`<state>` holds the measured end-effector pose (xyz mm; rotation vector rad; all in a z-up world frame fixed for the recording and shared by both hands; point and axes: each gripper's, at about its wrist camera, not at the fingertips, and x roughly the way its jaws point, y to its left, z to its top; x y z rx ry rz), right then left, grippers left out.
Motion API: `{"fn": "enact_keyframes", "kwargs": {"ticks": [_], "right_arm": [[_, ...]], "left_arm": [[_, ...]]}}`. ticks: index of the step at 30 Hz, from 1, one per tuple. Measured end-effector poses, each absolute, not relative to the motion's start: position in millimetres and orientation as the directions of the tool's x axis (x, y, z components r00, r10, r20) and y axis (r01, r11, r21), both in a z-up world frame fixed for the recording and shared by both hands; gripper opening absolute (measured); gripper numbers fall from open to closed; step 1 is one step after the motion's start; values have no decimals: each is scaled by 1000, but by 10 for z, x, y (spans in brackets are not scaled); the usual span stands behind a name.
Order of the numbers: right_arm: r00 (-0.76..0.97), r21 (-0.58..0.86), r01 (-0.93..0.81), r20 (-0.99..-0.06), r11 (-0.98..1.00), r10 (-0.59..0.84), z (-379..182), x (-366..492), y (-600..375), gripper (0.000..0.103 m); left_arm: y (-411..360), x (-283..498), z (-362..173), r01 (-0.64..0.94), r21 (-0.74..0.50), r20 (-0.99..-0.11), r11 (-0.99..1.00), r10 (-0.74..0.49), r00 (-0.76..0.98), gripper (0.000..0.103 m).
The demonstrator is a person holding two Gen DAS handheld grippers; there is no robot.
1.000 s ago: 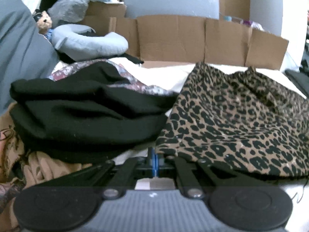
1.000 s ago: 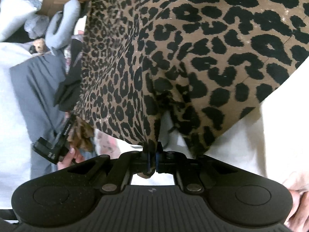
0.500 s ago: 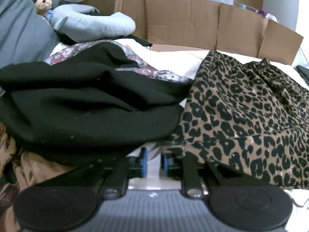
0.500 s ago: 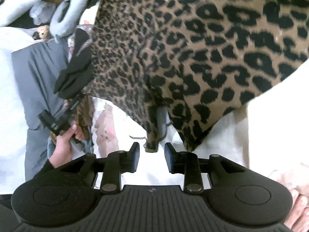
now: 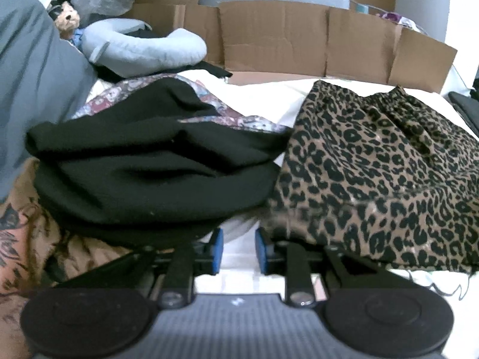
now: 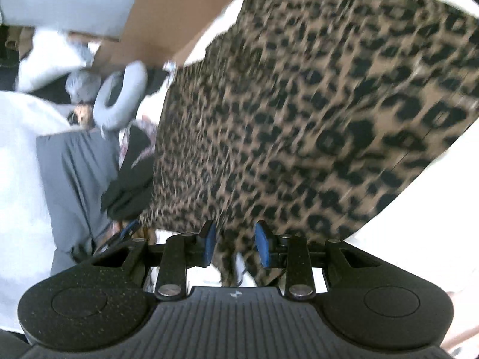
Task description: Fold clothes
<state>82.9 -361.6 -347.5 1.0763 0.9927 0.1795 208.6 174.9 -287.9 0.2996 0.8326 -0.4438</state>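
You are in a lived-in bedroom: beyond your left fingers [image 5: 236, 249] a white-sheeted bed [image 5: 269, 95] carries heaped clothes [image 5: 149, 167], and farther off sit a grey neck pillow [image 5: 143, 51], a small teddy bear [image 5: 68, 18] and flattened cardboard boxes [image 5: 299, 45] against the wall.

Black grippers [image 5: 238, 251] (blue-padded jaws)
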Motion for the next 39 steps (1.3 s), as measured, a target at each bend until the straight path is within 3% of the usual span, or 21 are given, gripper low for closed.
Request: {"fn": "enact_keyframes", "kwargs": {"ticks": [7, 10, 12, 13, 28, 33, 35, 39], "right_arm": [[648, 741, 344, -632, 577, 425, -3331, 804, -4030, 34], [651, 701, 350, -659, 622, 376, -3297, 863, -4136, 36], [650, 687, 357, -669, 633, 360, -3292, 903, -4172, 36], [647, 679, 359, -676, 641, 353, -3286, 930, -4181, 36], [547, 456, 308, -803, 835, 237, -3211, 1389, -4382, 36], [526, 367, 305, -834, 879, 166, -3278, 1544, -4434, 36], [520, 329, 276, -841, 903, 147, -3309, 1573, -4428, 44], [527, 292, 277, -843, 916, 109, -3402, 1618, -4503, 44]], "left_arm": [[1712, 2186, -2746, 483, 79, -777, 872, -250, 578, 25], [1606, 2247, -2727, 487, 66, -775, 871, -263, 575, 35], [1502, 2303, -2747, 488, 53, -773, 871, -273, 572, 50], [1448, 2329, -2765, 490, 47, -774, 871, -278, 569, 52], [762, 2776, -2916, 599, 16, -812, 801, -339, 475, 59], [644, 2914, -2887, 627, 39, -814, 778, -340, 472, 70], [603, 2970, -2933, 629, 33, -820, 777, -339, 461, 70], [524, 3070, -3027, 632, 18, -832, 775, -339, 439, 70]]}}
